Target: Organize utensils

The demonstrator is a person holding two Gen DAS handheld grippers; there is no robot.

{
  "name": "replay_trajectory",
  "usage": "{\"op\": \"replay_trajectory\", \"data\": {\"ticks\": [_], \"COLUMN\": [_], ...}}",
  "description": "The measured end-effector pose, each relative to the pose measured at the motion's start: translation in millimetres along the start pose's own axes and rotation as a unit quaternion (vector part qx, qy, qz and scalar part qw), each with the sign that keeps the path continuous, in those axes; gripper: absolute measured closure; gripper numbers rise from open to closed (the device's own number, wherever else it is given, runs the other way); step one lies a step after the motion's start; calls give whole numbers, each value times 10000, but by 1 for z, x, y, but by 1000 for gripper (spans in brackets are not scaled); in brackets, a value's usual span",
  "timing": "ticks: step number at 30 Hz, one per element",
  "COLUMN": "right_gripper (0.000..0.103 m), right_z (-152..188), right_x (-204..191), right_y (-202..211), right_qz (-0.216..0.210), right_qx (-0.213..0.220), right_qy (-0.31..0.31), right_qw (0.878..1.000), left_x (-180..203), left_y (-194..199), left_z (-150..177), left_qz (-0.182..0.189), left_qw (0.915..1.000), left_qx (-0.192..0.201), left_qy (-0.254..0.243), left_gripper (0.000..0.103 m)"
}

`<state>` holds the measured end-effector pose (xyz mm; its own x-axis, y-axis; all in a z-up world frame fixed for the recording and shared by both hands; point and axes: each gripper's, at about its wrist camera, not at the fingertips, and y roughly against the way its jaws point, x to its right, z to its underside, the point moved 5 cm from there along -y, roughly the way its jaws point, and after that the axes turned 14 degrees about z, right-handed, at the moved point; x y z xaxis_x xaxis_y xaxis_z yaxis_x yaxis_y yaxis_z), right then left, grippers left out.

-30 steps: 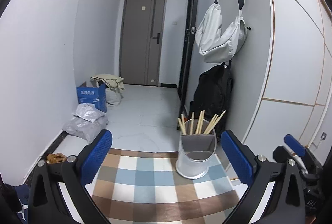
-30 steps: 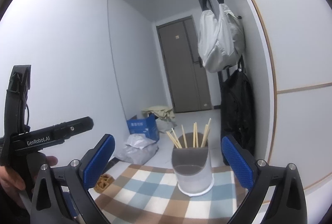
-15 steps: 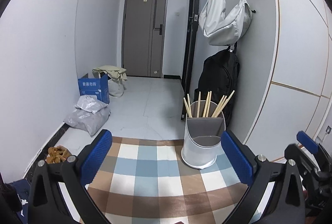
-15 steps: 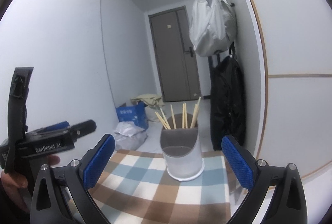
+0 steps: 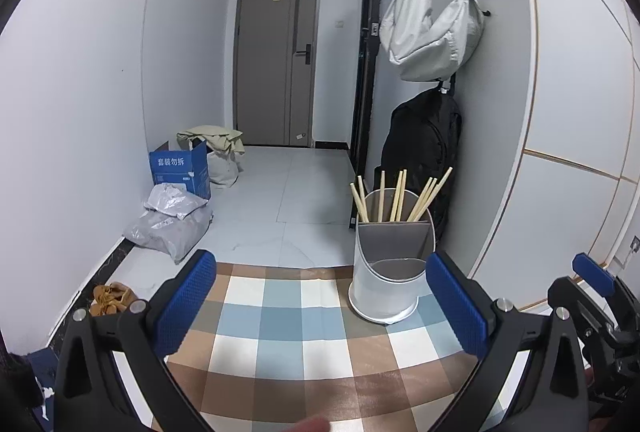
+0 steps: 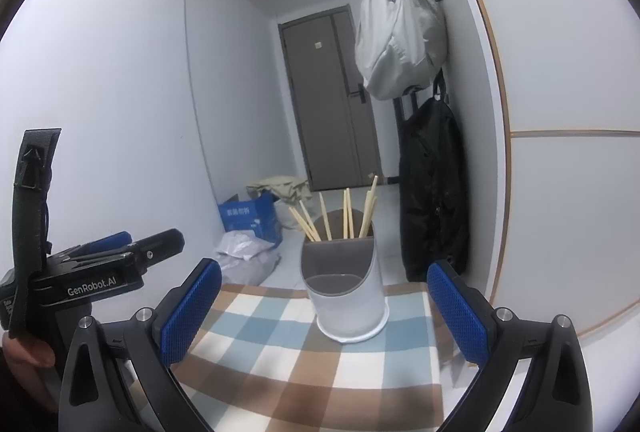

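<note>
1. The white utensil holder (image 5: 387, 264) stands upright on the checked cloth (image 5: 288, 316), near the cloth's far edge, with the chopsticks (image 5: 400, 196) bundled in its taller rear compartment; the lower front compartment looks empty from here.

2. From the left gripper (image 5: 320, 308), the holder lies ahead at about 1 o'clock, closer to the right finger than the left. Its fingers (image 5: 186, 302) are spread wide apart and grip nothing.

3. From the right gripper (image 6: 324, 312), the holder (image 6: 344, 292) sits nearly dead ahead at 12 o'clock, centred between the 2 blue pads. Those fingers (image 6: 456, 308) are also spread wide and hold nothing.

4. The chopsticks (image 6: 344, 212) stand with their long axis close to vertical, fanning slightly: some lean toward 11 o'clock, others toward 1 o'clock. Their tips rise well above the holder's rim.

5. I judge the right gripper the better lined up of the 2, since the holder is centred in its span; the left would need to swing rightward first.

6. No loose utensil shows on the cloth, so any pick must come down onto the chopstick tops, fingers closing across a thin upright stick.
</note>
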<state>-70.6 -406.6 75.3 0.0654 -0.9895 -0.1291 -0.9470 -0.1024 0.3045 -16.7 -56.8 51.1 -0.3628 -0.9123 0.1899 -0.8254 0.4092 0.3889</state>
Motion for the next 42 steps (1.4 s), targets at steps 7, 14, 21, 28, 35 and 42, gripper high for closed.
{"op": "replay_trajectory", "data": {"ticks": [7,14,21,28,35,42], "right_gripper": [0,0,0,0,0,0], "right_z": [0,1,1,1,0,1], "right_x": [-4,-4,-4,-2,-1,-1], "right_y": [3,4,6,6,5,5], "right_qz": [-10,23,45,57,72,81], "right_qx": [65,77,78,87,82,81], "right_qy": [101,119,115,127,118,128], "right_qw": [9999,9999,9999,9999,9999,9999], "left_x": [0,0,-1,3,2,2], "left_y": [1,0,0,0,-2,-1], "left_z": [-1,-1,-1,0,0,0], "left_qz": [-6,21,33,22,43,60], "left_qw": [10000,10000,10000,10000,10000,10000], "left_qx": [28,30,19,41,2,21], "left_qy": [10,3,12,3,46,55], "left_gripper": [1,1,1,1,1,1]}}
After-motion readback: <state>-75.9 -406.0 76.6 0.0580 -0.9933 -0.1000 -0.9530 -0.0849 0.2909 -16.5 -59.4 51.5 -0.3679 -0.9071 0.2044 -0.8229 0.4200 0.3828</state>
